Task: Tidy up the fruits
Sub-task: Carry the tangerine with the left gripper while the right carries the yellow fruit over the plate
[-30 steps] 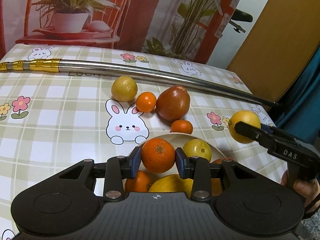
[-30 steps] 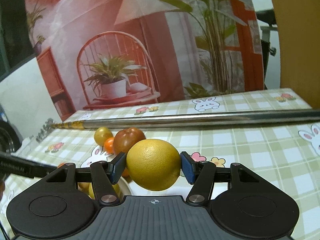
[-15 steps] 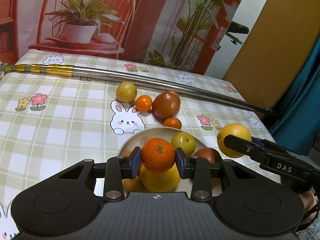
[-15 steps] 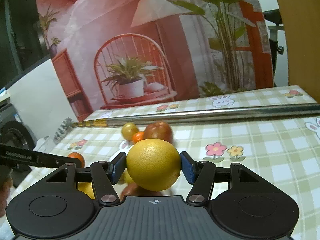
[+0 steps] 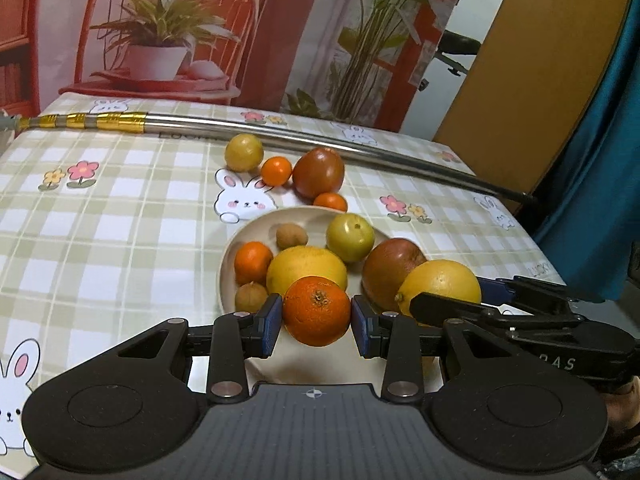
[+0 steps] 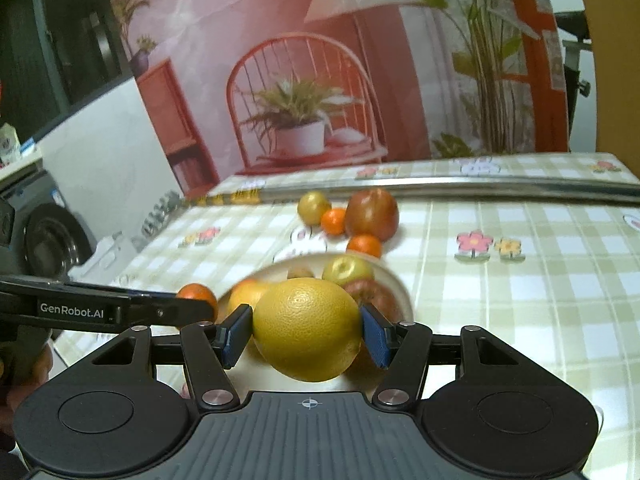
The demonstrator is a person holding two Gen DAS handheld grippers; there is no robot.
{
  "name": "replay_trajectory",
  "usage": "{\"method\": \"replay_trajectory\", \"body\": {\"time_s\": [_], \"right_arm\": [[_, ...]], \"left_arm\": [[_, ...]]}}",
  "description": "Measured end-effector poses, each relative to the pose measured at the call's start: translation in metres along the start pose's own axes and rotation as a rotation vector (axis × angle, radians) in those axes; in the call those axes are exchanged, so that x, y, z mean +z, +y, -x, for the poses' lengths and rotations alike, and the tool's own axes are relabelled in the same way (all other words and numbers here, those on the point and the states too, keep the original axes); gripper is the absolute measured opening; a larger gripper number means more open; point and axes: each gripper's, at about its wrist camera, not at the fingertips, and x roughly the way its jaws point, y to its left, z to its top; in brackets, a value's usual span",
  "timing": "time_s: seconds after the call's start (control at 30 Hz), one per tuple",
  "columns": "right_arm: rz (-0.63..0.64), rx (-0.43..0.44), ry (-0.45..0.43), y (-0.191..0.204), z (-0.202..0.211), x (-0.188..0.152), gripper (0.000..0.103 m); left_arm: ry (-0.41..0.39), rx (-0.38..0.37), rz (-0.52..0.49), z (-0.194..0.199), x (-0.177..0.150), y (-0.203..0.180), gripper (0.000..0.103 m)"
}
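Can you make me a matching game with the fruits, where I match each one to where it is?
Things:
1. orange
2. big yellow lemon
3. green plum
4. dark red fruit

Places:
A. on the tablecloth, beyond the plate
B. between the fingers of the left hand-held gripper
C. lying on the plate
D. between the fingers of the right hand-held gripper

Pairs: 1-B, 2-D, 3-C, 4-A
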Motion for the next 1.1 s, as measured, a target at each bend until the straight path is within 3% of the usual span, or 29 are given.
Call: {"method": "replay_trajectory", "body": {"time_s": [0.4,1.1], "right_arm": [[0.099,-0.039,0.080,0.013,-0.018,-0.016,0.055],[0.086,-0.024,0.136,0.006,-0.033,-0.025,0.055]], "left_arm": [[0.046,0.000,0.037,-0.014,-0.008,0.007,0.039],[0.090,0.041,0.030,-0.027,-0.014,0.006,0.039]]}}
